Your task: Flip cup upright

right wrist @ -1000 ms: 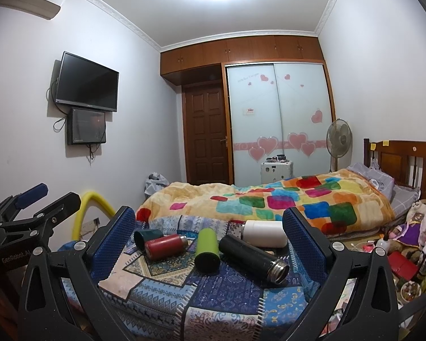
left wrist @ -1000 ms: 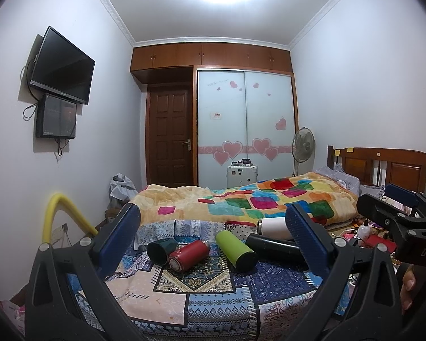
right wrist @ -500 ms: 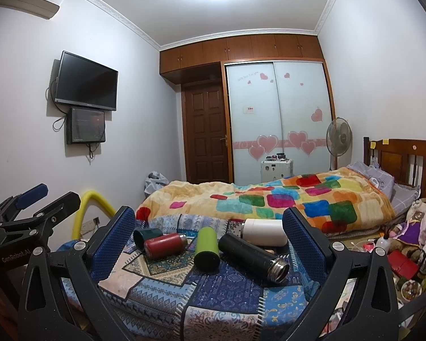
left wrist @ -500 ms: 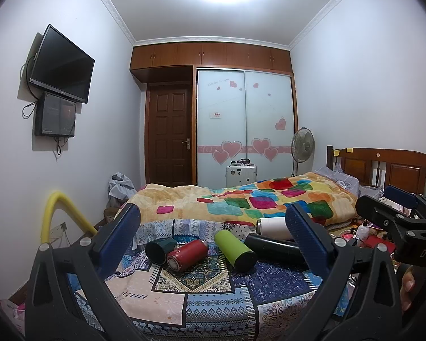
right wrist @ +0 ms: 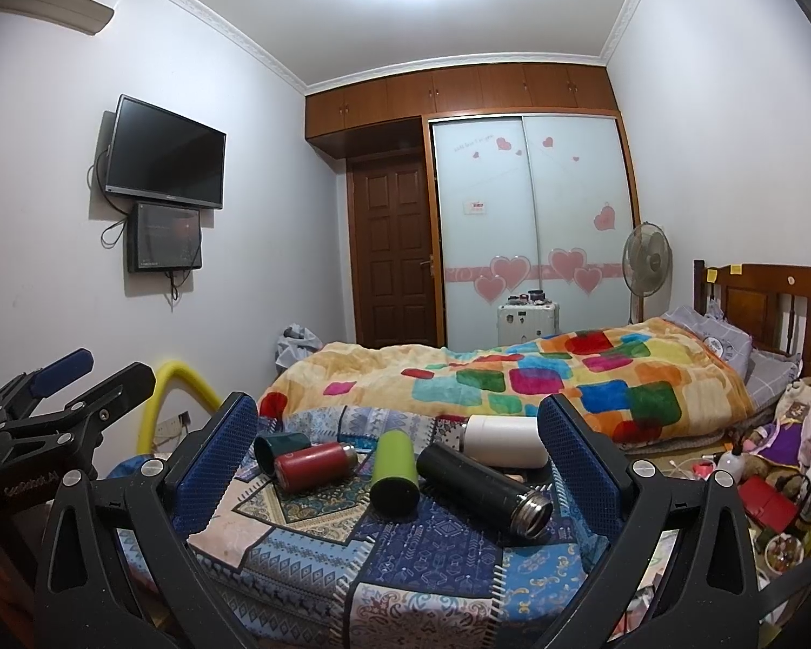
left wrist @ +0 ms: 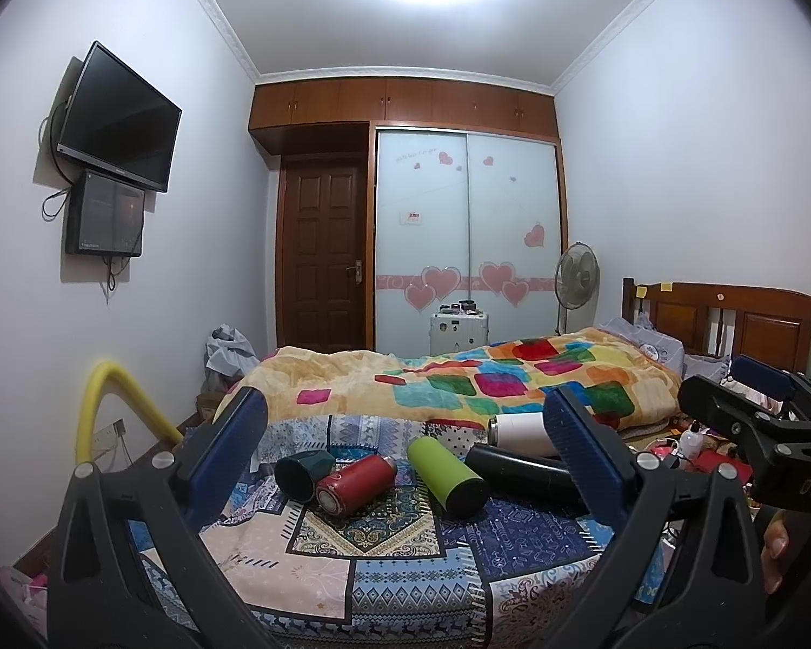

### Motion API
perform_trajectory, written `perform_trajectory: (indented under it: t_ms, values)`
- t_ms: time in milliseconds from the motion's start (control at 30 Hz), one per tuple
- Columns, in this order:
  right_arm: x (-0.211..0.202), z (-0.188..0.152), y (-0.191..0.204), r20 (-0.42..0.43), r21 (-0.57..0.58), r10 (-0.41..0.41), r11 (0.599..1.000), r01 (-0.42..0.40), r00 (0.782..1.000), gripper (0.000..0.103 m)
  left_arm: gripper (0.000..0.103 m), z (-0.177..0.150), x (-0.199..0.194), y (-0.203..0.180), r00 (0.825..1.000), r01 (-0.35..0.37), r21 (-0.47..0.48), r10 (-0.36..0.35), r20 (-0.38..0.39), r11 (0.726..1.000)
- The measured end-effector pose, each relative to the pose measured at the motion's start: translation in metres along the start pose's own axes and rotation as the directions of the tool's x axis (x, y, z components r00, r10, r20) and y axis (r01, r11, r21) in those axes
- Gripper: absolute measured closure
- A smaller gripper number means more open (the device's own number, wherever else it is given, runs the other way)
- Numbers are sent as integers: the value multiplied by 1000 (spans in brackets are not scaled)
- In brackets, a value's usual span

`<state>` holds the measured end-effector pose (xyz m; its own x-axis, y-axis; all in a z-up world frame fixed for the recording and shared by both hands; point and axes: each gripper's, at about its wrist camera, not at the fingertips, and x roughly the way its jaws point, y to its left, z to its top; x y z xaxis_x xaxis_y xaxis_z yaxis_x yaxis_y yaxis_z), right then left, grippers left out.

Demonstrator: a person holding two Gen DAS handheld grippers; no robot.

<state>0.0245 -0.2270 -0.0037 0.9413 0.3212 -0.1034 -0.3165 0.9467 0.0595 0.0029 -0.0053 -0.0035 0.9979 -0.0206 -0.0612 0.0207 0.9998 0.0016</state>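
Observation:
Several cups lie on their sides on a patterned cloth (left wrist: pixel 384 551): a dark green cup (left wrist: pixel 300 473) (right wrist: pixel 278 446), a red flask (left wrist: pixel 354 484) (right wrist: pixel 313 465), a lime green flask (left wrist: pixel 449 476) (right wrist: pixel 394 468), a black flask (left wrist: pixel 519 473) (right wrist: pixel 484 481) and a white flask (left wrist: pixel 516 430) (right wrist: pixel 505 441). My left gripper (left wrist: pixel 405 449) is open and empty, held short of the cups. My right gripper (right wrist: pixel 400 449) is open and empty, also short of them. The right gripper also shows at the right edge of the left wrist view (left wrist: pixel 757 422).
A bed with a colourful quilt (left wrist: pixel 459 378) lies behind the cloth. A yellow foam tube (left wrist: pixel 113 405) stands at the left. Clutter (right wrist: pixel 773 481) sits on the floor at the right. A fan (right wrist: pixel 646 259) and wardrobe (right wrist: pixel 530 227) stand at the back.
Both views have shifted very slightly; the cups have not moved and both grippers stay open.

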Motion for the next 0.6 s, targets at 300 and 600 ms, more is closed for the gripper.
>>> perform_trajectory:
  t_ms: [300, 600]
  values:
    - [10, -1, -1, -18, 0, -1, 1000, 1, 1000, 0, 0, -7, 12, -5, 1000, 3, -5, -3, -24, 1000]
    - [32, -14, -10, -66, -2, -26, 1000, 26, 998, 0, 0, -22, 60, 8, 992, 2, -34, -6, -127, 999]
